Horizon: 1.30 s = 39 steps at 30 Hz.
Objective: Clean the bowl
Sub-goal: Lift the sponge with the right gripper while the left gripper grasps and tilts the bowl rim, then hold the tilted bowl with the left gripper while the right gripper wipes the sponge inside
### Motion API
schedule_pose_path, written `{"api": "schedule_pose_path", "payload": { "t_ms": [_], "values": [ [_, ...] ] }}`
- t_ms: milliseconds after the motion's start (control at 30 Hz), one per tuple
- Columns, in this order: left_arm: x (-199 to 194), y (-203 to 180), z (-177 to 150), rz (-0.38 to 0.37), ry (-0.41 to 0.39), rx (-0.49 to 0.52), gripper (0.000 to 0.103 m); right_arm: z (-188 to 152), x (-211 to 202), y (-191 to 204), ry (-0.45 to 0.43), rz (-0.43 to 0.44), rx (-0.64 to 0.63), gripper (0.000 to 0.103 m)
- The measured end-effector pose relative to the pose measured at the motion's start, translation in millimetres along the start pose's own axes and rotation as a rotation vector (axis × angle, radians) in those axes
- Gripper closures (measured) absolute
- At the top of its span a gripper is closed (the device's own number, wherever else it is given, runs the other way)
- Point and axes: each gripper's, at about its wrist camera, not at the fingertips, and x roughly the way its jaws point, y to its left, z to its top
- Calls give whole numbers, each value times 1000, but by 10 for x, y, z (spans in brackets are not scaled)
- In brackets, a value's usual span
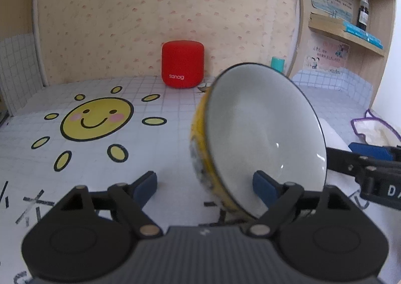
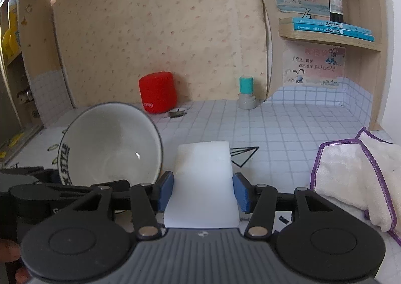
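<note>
A bowl (image 1: 263, 128), white inside and yellow outside, stands tipped on its side above the checked table, its mouth facing right. My left gripper (image 1: 205, 185) is open around its lower rim. One blue pad sits inside the bowl; the other is well clear of the yellow wall. The yellow edge looks blurred. In the right wrist view the bowl (image 2: 110, 143) is at the left, with black lettering on its outside. My right gripper (image 2: 204, 190) is shut on a white sponge block (image 2: 203, 176), held just right of the bowl and apart from it.
A red speaker (image 1: 183, 67) stands at the back wall, with a teal-capped bottle (image 2: 246, 94) to its right. A white cloth with purple trim (image 2: 351, 176) lies at the right. A shelf (image 2: 325, 35) with books and a dark bottle hangs at the upper right.
</note>
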Motion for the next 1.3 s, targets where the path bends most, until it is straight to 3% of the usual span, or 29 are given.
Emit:
{"api": "schedule_pose_path", "payload": {
  "t_ms": [267,400,467,633,767,900,967,1033,1100,1233,1267,1300],
  "values": [
    [44,-55,30,-4,-3,0,17,-89,41,18,28,-24,-79,49],
    [74,-97,40,-2,5,9,16,-151,78,64,42,-60,-127,34],
    [91,-119,44,4,9,17,7,-174,91,44,42,-67,-119,26],
    [108,-178,49,17,4,53,6,-151,98,-31,74,-52,-93,8],
    [129,-156,57,7,8,30,6,-154,66,1,44,-103,-134,8],
    [139,-111,70,5,-2,0,7,-179,-46,-5,-54,-124,-157,9],
    [145,-102,81,6,-9,-2,6,-162,-69,-87,-64,-78,-106,24],
    [144,-110,84,7,-12,4,6,-128,-73,-189,-59,-22,-42,50],
    [136,-128,80,10,-17,15,6,-120,-71,-194,-56,-31,-66,61],
    [133,-128,76,8,-18,18,5,-113,-71,-202,-51,-4,-70,63],
    [133,-123,74,6,-17,16,5,-108,-75,-209,-54,-9,-63,62],
    [133,-120,74,5,-16,14,5,-101,-82,-218,-58,-24,-53,52]
  ]
}}
